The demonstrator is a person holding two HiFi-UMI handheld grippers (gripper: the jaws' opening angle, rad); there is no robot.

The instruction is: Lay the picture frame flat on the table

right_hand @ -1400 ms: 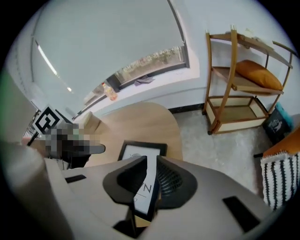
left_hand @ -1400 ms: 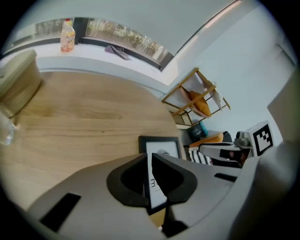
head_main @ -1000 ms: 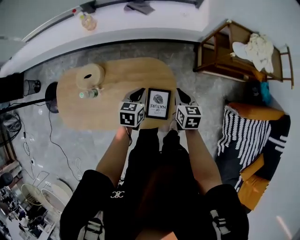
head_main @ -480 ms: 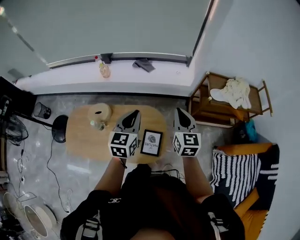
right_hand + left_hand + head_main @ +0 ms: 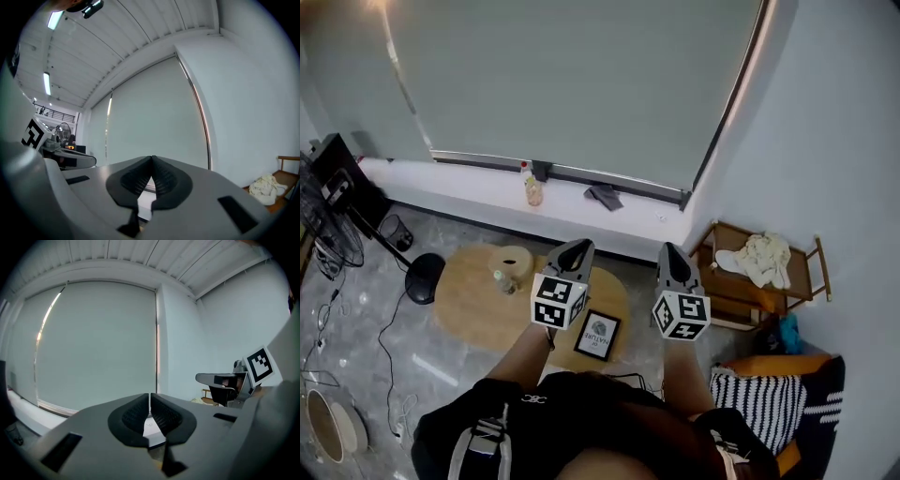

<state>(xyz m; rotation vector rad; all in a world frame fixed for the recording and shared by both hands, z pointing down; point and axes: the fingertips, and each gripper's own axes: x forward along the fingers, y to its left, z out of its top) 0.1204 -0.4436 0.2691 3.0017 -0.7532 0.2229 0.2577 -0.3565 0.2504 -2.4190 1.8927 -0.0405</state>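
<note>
Wooden table [image 5: 471, 305] now sits far below both grippers (the view has pulled up and back) | left gripper [image 5: 575, 247] and right gripper [image 5: 671, 251] lifted clear, jaws pressed together on nothing | picture frame [image 5: 597, 335] face-up beneath and between them, nearer the left | task looks finished

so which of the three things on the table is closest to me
The picture frame, at the table's near edge; the roll and small bottle sit at its far left.

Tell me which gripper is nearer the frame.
Left. The left gripper hangs just above-left of the frame in the head view; the right gripper is farther off to its right. Neither touches it.
</note>
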